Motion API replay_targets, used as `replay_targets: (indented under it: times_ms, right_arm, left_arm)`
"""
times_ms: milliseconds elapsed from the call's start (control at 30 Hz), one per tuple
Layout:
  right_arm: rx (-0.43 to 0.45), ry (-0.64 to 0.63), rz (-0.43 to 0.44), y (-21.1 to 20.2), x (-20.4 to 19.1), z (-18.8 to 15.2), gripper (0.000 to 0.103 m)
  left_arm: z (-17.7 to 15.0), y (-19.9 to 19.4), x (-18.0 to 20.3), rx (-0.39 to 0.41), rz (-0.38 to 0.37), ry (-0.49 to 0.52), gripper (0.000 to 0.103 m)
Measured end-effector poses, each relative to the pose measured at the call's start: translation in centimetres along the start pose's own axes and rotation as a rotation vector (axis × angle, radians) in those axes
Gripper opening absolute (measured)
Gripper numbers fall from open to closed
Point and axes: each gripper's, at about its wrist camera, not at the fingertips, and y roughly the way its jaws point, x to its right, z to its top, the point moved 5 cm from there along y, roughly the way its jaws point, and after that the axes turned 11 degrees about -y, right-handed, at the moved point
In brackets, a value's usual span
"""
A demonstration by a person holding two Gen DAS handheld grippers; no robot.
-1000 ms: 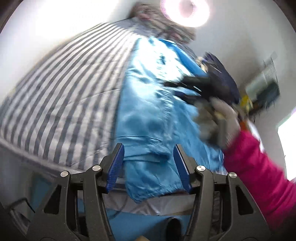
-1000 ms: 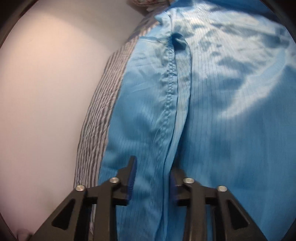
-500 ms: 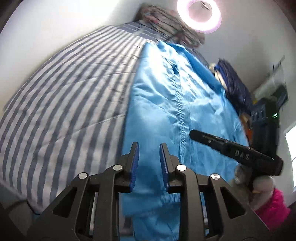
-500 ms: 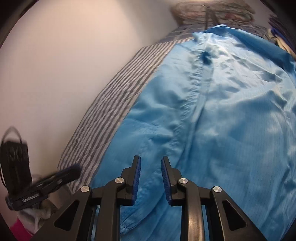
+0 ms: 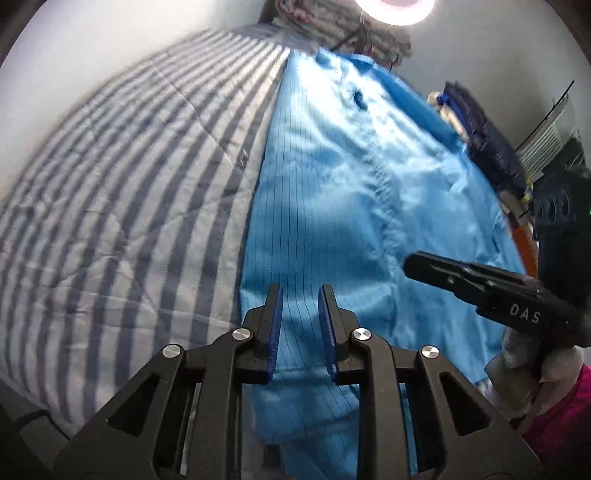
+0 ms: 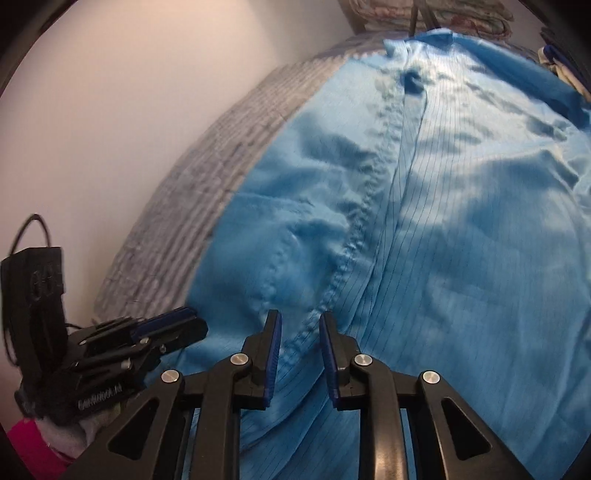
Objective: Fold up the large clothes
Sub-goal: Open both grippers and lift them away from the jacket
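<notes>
A large shiny blue garment [image 5: 362,192] with thin dark pinstripes lies spread lengthwise on a striped bed [image 5: 122,192]. It also fills the right wrist view [image 6: 424,221], with a stitched seam running down its middle. My left gripper [image 5: 300,325] hovers over the garment's near left edge, its jaws a narrow gap apart and empty. My right gripper [image 6: 300,350] hovers over the seam near the hem, also slightly open and empty. The right gripper shows in the left wrist view [image 5: 480,291], and the left gripper shows in the right wrist view [image 6: 147,336].
A ring light [image 5: 395,11] shines at the head of the bed beside folded patterned bedding [image 6: 424,14]. Dark blue clothes [image 5: 484,136] are piled along the bed's right side. A white wall [image 6: 110,110] borders the left. A pink sleeve [image 5: 561,417] shows.
Both grippers have narrowed and pulled back toward the garment's near end. The right gripper let go of the seam fold it straddled. The garment now lies flatter.
</notes>
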Motion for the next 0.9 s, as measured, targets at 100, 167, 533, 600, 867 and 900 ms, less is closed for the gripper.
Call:
replay_targets:
  times_ms: [100, 167, 533, 600, 867, 900]
  right_arm:
    - [0.056, -0.036, -0.026, -2.9, -0.2, -0.7, 0.028]
    - [0.105, -0.021, -0.033, -4.8, 0.0, -1.3, 0.03]
    - [0.206, 0.01, -0.159, -13.2, 1.7, -5.2, 0.05]
    - [0.223, 0.004, -0.19, -14.8, 2.2, -6.0, 0.063]
    - [0.212, 0.078, -0.328, -20.9, 7.2, -9.7, 0.063]
    - [0.205, 0.114, -0.346, -21.8, 8.3, -10.5, 0.063]
  left_arm:
    - [-0.9, -1.9, 0.2, 0.013, -0.016, 0.016, 0.022]
    - [-1.8, -2.2, 0.4, -0.004, -0.02, 0.028, 0.022]
    - [-4.1, -0.9, 0.9, -0.067, 0.025, 0.038, 0.022]
    - [-3.5, -2.3, 2.2, -0.032, -0.011, 0.038, 0.022]
    - [-1.8, -8.1, 10.5, 0.075, -0.144, 0.158, 0.055]
    - [-1.6, -8.3, 11.6, 0.071, -0.156, 0.18, 0.055]
